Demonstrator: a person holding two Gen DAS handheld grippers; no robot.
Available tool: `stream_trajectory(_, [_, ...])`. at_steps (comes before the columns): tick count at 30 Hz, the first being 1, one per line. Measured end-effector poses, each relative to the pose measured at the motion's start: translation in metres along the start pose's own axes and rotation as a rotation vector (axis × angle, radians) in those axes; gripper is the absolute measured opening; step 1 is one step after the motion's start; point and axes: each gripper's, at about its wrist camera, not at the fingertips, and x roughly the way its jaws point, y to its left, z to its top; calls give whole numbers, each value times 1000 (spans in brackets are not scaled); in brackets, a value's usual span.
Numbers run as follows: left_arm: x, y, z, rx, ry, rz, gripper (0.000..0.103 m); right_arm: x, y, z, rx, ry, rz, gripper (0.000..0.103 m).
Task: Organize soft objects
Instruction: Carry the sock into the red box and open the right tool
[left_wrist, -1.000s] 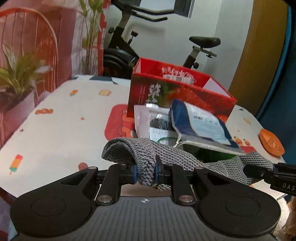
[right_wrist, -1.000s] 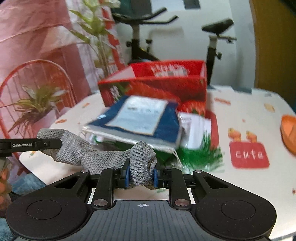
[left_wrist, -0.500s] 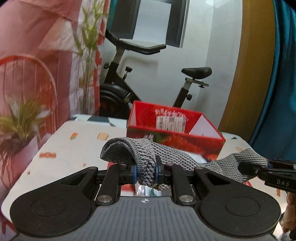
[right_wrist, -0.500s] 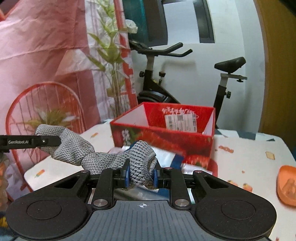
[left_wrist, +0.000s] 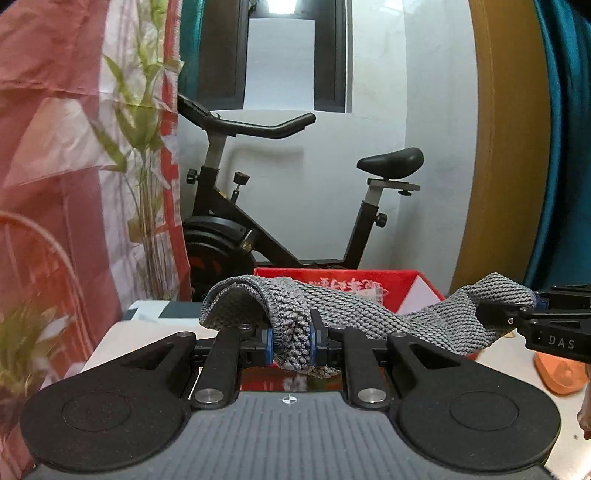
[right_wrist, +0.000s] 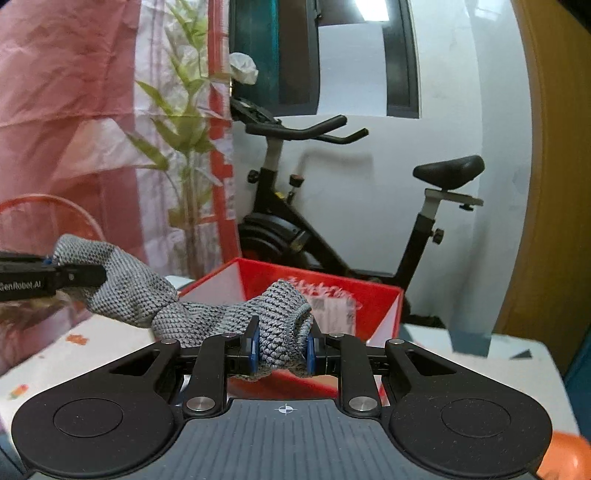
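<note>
Grey knit cloth is airborne, strung between both tools, in front of the open red box on the worktop. Left hand-held gripper clamps one end, right hand-held gripper the other. Not yet in the box, I'd judge mid-transfer. Readable: "GenRobot.AI", "DAS"; box print illegible.

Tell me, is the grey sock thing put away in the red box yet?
Not yet. Picking up is done: the left gripper and the right gripper each pinch one end of the grey knitted cloth, stretched between them in the air. The red box sits open just beyond. Left to do: carry the cloth over the box and let go.
</note>
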Motion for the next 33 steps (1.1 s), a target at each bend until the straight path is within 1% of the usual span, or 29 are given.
stream_trajectory(2, [16,-1,3,10,10,3,18,17,-3,2,-25,12,-13,21])
stream_trajectory(6, [49,-1,8,20,60,-6,18,47,-8,3,-60,41,-33,21])
stream_trajectory(8, [67,0,9,23,94,-16,18,64,-11,4,-70,63,-39,21])
stream_trajectory(11, [93,6,9,1,161,-34,18,87,-16,7,-72,103,-44,21])
stream_trajectory(14, [117,10,7,-14,229,-49,18,110,-24,8,-53,160,-41,21])
stream_trajectory(17, [137,10,7,-10,278,-74,18,130,-31,9,-51,215,-43,21])
stream_trajectory(19, [147,8,7,6,311,-95,18,141,-33,9,-51,245,-36,21])
stream_trajectory(23, [167,1,-1,53,389,-132,18,165,-32,6,-73,337,-8,21])
stream_trajectory(25, [175,2,-6,58,429,-145,18,176,-30,2,-84,384,3,21])
stream_trajectory(29, [189,7,-13,59,501,-154,18,195,-26,-6,-83,456,21,21])
stream_trajectory(33, [197,7,-17,79,538,-161,19,206,-25,-12,-77,506,36,21])
